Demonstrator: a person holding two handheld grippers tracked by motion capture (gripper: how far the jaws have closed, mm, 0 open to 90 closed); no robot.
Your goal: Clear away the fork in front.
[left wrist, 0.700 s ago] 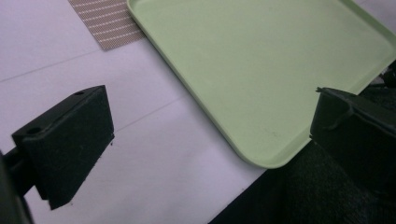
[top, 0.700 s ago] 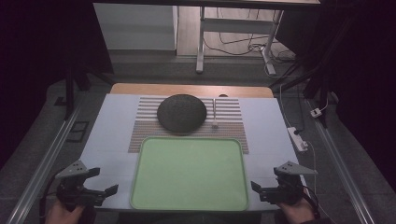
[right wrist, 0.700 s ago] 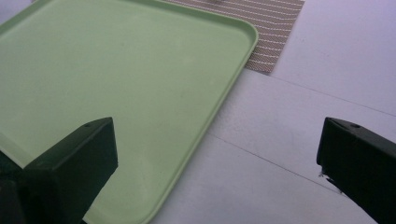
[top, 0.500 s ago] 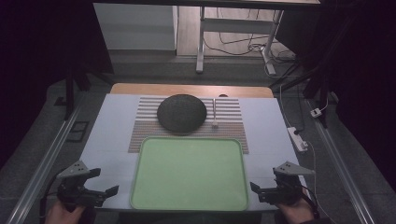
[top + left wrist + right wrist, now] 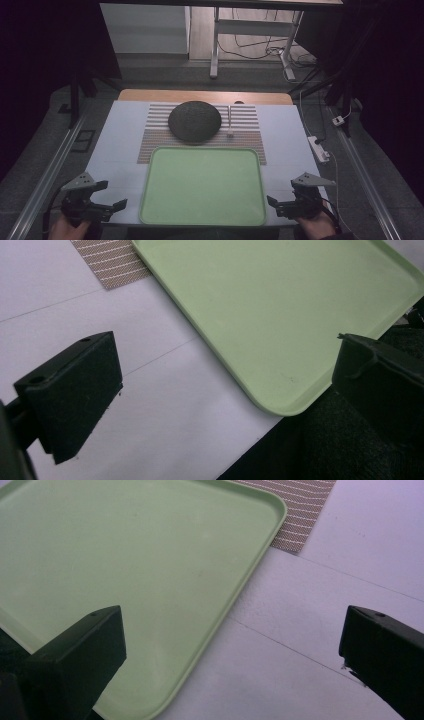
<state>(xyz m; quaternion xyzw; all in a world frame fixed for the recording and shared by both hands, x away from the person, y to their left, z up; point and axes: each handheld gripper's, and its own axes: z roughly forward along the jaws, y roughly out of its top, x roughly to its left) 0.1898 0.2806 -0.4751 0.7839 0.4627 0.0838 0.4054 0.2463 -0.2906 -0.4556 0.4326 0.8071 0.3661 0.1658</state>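
Left claw (image 5: 102, 207): yours, jaws apart, empty, near-left of tray.
Right claw (image 5: 284, 206): jaws apart, empty.
Green tray (image 5: 202, 185): near bench centre.
Risk: you may nudge its rim closing in.

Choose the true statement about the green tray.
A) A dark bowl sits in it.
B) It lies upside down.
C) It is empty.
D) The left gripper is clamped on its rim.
C: the tray holds nothing inside its raised rim; the dark round object lies behind it on the striped mat, and both grippers are open beside it.
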